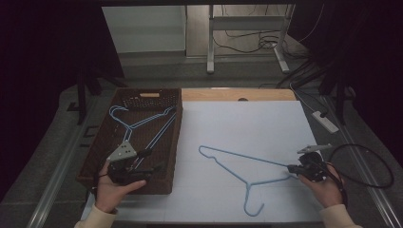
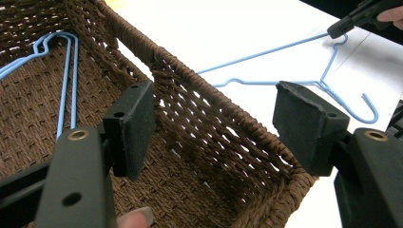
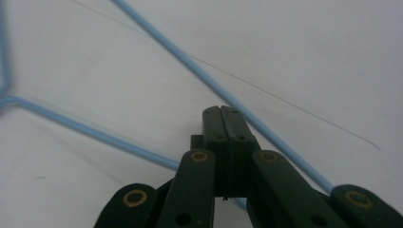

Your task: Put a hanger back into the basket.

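High view, thin light-blue wire hanger (image 1: 237, 164) flat on white table (image 1: 247, 123), right hand-held gripper (image 1: 291, 168) jaws together at its corner.

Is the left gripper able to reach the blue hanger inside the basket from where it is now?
Probably yes. The left gripper hangs over the basket with its jaws open, and the hanger in the basket lies uncovered on the floor ahead, with nothing on top.
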A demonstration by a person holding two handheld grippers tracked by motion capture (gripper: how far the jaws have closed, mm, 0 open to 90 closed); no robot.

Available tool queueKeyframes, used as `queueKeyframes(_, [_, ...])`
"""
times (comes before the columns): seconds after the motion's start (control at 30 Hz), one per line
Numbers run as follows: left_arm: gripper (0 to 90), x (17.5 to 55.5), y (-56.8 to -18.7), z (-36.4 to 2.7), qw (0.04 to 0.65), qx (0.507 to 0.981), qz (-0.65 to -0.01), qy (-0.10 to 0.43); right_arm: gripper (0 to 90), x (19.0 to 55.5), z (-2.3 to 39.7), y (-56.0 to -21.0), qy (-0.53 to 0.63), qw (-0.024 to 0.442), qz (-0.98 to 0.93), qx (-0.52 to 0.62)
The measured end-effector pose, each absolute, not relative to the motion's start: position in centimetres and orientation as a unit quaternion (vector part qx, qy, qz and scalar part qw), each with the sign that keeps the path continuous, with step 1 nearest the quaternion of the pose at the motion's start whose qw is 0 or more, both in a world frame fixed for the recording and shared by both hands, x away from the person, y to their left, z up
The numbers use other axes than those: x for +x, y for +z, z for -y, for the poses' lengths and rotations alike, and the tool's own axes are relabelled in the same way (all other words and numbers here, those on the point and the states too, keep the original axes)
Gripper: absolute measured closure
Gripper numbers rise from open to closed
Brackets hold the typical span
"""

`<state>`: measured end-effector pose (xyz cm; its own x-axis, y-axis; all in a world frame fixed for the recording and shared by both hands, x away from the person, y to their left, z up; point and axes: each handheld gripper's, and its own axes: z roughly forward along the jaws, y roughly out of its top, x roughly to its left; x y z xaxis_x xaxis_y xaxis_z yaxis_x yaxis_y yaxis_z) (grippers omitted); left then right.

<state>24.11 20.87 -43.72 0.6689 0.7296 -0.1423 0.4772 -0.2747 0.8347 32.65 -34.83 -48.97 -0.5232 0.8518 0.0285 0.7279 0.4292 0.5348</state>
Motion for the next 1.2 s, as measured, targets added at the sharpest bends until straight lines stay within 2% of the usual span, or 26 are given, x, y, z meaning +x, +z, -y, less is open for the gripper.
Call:
queueKeyframes(0.5, [32.1, 24.2, -43.8, -21.0, 0.463, 0.786, -0.386, 0.136, 90.0, 35.7, 35.3, -50.0, 0.232, 0.158, -0.834, 0.475])
queueKeyframes(0.87, [32.1, 24.2, -43.9, -21.2, 0.461, 0.786, -0.390, 0.138, 90.0, 41.9, 34.2, -49.9, 0.223, 0.171, -0.828, 0.484])
queueKeyframes(1.1, [32.1, 24.1, -43.9, -21.4, 0.462, 0.784, -0.391, 0.139, 90.0, 42.1, 33.2, -49.7, 0.248, 0.163, -0.823, 0.485])
queueKeyframes(1.2, [32.1, 24.1, -43.9, -21.4, 0.461, 0.785, -0.391, 0.139, 90.0, 40.5, 29.3, -49.1, 0.283, 0.131, -0.843, 0.439])
